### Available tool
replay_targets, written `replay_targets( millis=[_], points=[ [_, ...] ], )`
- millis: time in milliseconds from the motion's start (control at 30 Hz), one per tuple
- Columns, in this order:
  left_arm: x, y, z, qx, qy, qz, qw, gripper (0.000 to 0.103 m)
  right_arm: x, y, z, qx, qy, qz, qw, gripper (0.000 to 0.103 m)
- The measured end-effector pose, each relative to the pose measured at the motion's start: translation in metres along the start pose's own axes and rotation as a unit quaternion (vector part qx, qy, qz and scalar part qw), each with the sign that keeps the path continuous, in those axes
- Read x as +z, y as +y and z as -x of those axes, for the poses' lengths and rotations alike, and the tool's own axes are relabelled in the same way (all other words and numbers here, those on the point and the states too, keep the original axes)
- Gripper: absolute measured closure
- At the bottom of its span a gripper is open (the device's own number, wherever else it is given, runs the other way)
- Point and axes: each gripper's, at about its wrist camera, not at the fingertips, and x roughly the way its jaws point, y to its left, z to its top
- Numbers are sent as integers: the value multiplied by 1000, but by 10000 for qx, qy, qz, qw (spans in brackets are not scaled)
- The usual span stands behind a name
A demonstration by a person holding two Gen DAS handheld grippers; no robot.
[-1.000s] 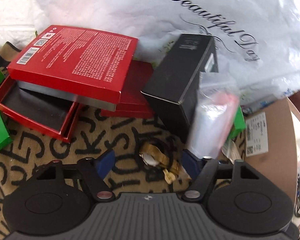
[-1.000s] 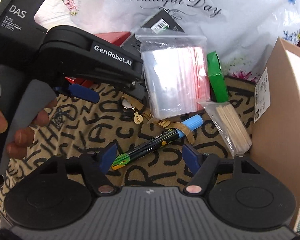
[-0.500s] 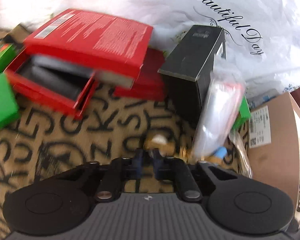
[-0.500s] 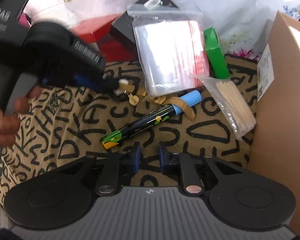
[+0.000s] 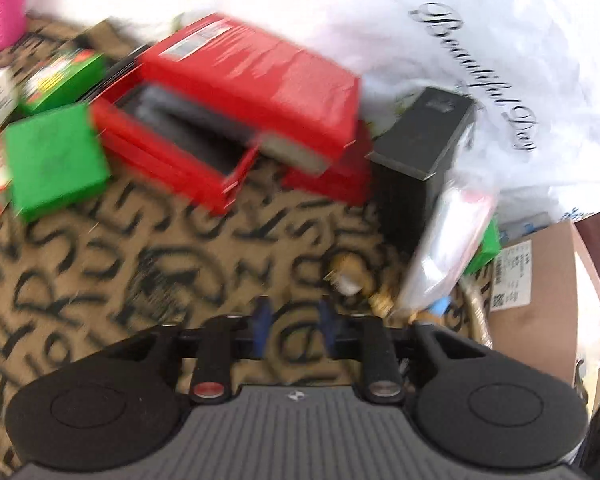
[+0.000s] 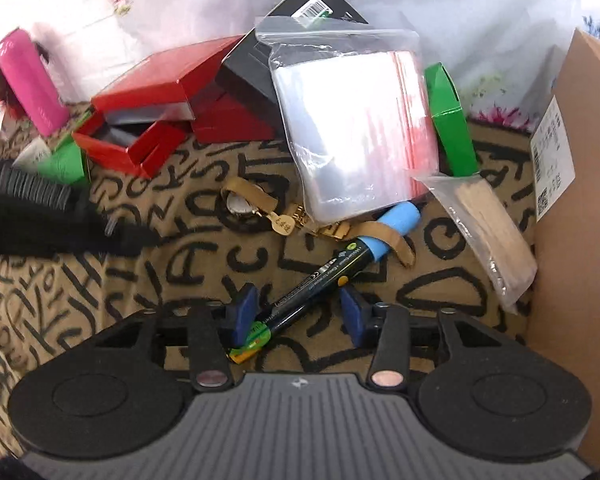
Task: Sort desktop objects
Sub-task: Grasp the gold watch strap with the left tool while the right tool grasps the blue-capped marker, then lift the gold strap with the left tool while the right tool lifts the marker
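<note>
Since a second ago the left tool (image 5: 294, 326) has slid left across the letter-printed mat, so the gold watch (image 5: 350, 276) that lay between its jaws now sits off to the right of them, and the left tool itself has all but left the right camera's picture, only a blurred dark body remaining at the left edge. Both tools snapped nearly closed in that time and are opening again: the left one's jaws stand narrow and parting over bare mat, nothing between them. The right tool (image 6: 298, 314) is likewise narrow and opening, with the lower barrel of the black marker (image 6: 312, 280) lying slantwise between its blue pads; the green tip touches or nearly touches the left pad, but the pads do not appear to press it. The marker rests on the desk's mat just below the clear zip bag (image 6: 352, 132), its blue cap (image 6: 396, 222) tucked under the watch's gold strap (image 6: 384, 236). It looks light, stiff and round, so likely to roll or pivot if pinched near an end; the mid-barrel, squarely across, seems the better hold, and the strap draped over the cap may drag along when it is lifted. A brown cardboard box (image 6: 580, 200) stands at the right, a probable place for sorted items.
</note>
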Motion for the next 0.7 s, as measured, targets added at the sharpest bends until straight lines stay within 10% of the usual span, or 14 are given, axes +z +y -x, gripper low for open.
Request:
replay_targets(
  millis=[400, 533, 700],
  points=[
    [15, -42, -49, 108, 105, -346, 9993, 53, -48, -16, 36, 81, 342, 493, 9982, 85],
    [9, -42, -45, 307, 1, -612, 9977, 76, -44, -15, 34, 47, 354, 372, 9987, 84],
    [-3, -20, -26, 240, -98, -276, 9993, 82, -46, -15, 36, 84, 381, 384, 9985, 84]
  ],
)
